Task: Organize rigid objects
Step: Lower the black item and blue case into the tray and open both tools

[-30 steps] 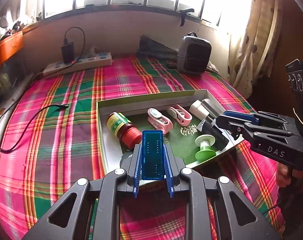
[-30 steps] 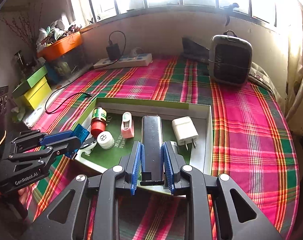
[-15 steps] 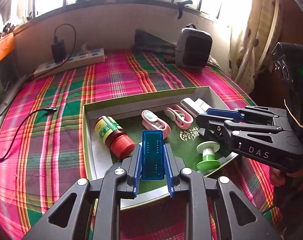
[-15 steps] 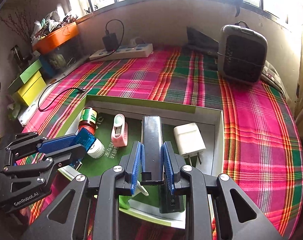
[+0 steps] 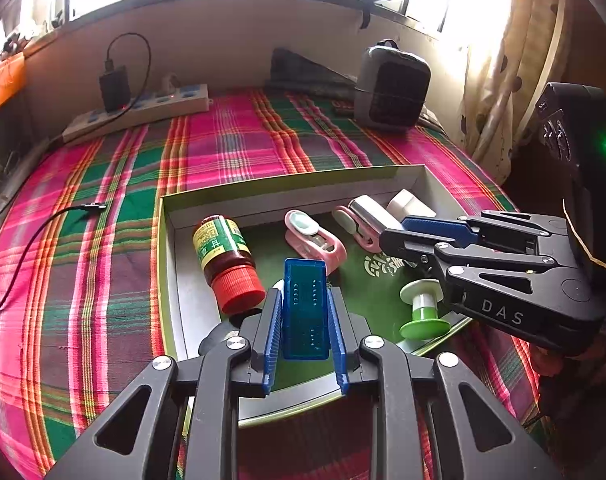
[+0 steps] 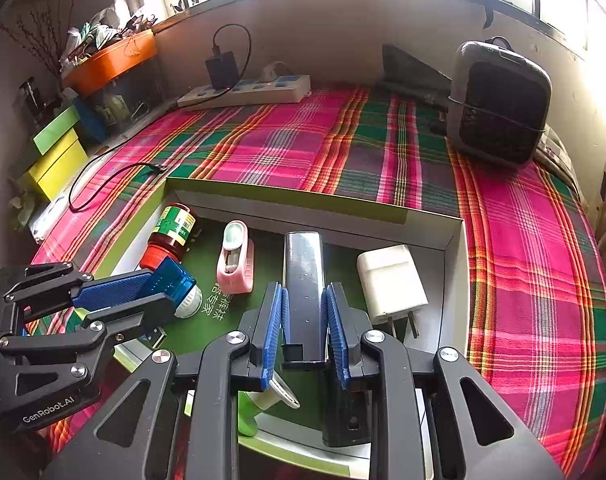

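My left gripper (image 5: 305, 300) is shut on a translucent blue rectangular case (image 5: 305, 312), held over the near left part of the shallow green-lined box (image 5: 291, 184). The same case (image 6: 175, 276) shows from the side in the right wrist view. My right gripper (image 6: 305, 296) is shut on a long dark metallic bar (image 6: 304, 276) above the box's right half. Inside the box lie a red-capped brown bottle (image 5: 225, 260), a pink clip (image 5: 315, 238), a white charger plug (image 6: 391, 282) and a green-and-white spool (image 5: 423, 312).
The box rests on a pink and green plaid cloth (image 5: 231, 148). A power strip (image 5: 139, 110) with a black adapter lies at the back left, a grey heater (image 5: 391, 88) at the back right. A black cable (image 5: 35, 240) trails on the left. Coloured boxes (image 6: 59, 152) stand beyond the left edge.
Both grippers have moved forward and slightly down over the box, each keeping hold of its object. The box contents now look nearer and larger.
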Motion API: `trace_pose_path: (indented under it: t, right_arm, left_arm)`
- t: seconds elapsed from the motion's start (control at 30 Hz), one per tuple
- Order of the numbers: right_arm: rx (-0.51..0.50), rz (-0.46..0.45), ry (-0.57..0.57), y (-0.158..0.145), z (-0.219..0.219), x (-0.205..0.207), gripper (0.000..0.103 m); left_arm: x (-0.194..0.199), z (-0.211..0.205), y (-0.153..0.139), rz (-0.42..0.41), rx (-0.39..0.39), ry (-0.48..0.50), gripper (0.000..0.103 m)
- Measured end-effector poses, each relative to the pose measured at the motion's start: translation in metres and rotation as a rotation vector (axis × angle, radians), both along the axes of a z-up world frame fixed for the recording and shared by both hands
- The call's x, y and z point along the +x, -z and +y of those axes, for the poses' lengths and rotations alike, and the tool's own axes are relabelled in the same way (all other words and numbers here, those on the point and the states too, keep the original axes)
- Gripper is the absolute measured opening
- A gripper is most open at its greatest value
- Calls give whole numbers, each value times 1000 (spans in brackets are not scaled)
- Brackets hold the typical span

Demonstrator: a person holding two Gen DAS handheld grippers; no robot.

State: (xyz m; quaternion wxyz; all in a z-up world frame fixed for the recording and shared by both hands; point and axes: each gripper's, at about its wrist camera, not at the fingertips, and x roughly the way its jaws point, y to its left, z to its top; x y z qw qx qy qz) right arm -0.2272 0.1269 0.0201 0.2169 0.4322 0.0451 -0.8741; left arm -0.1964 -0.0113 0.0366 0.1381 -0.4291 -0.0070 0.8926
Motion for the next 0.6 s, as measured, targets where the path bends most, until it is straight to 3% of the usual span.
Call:
trace_pose_path:
  t: [0.27,0.6]
  right_arm:
    - [3,2,0,1,-2,0,24]
    - [-13,-2,2,3,-2,-1,25]
  left_arm:
    - [0,0,0,-1,-3,2,22]
    - [0,2,3,-5,-10,-2,32]
